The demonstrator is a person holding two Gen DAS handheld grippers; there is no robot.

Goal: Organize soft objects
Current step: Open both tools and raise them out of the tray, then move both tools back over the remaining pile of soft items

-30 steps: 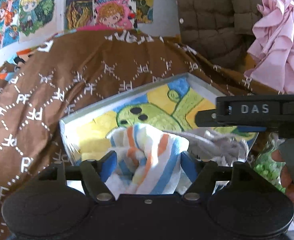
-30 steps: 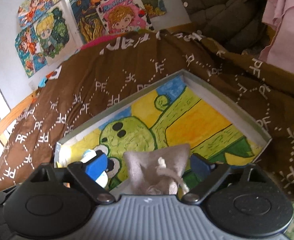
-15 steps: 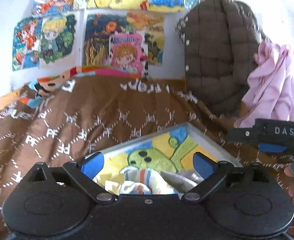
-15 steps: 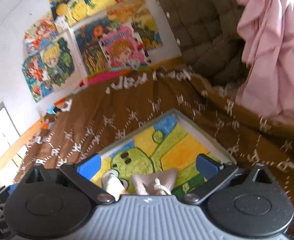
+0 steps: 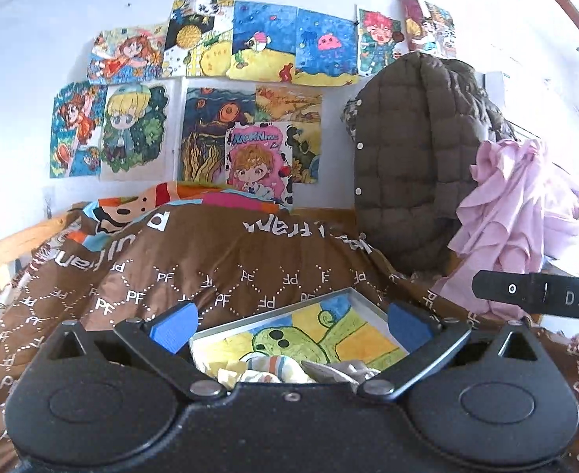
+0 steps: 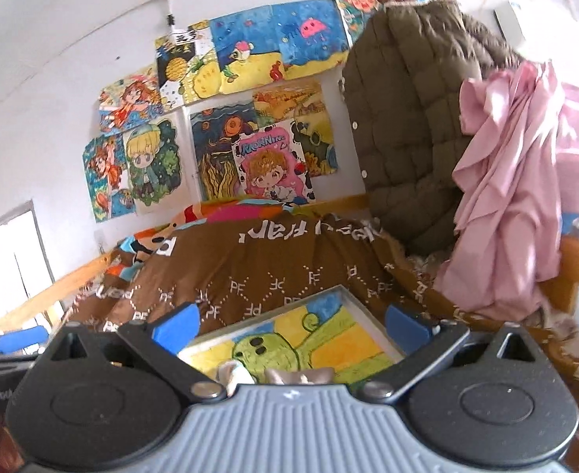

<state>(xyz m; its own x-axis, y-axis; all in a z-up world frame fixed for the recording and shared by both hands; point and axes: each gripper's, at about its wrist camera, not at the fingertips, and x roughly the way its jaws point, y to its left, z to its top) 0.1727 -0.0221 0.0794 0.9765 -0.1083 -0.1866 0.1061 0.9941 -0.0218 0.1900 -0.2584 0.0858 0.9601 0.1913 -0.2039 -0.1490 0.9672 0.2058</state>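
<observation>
A shallow grey tray (image 5: 362, 295) with a green cartoon picture inside lies on the brown bedspread (image 5: 218, 260). A striped cloth (image 5: 273, 368) and a grey drawstring pouch (image 5: 340, 368) lie in its near end. My left gripper (image 5: 289, 325) is open and empty, raised above the tray's near end. In the right wrist view the tray (image 6: 354, 299) holds the pouch (image 6: 301, 375) and the cloth (image 6: 236, 372). My right gripper (image 6: 291, 321) is open and empty above them. Its body shows at the right edge of the left wrist view (image 5: 541, 299).
A brown quilted jacket (image 5: 415, 165) and a pink garment (image 5: 518, 213) hang at the right. Colourful drawings (image 5: 210, 90) cover the wall behind the bed. A wooden bed rail (image 6: 33, 299) runs along the left.
Both grippers opened, leaving the striped cloth and the grey pouch in the tray. Both then rose and drew back, tilting up so the wall comes into view.
</observation>
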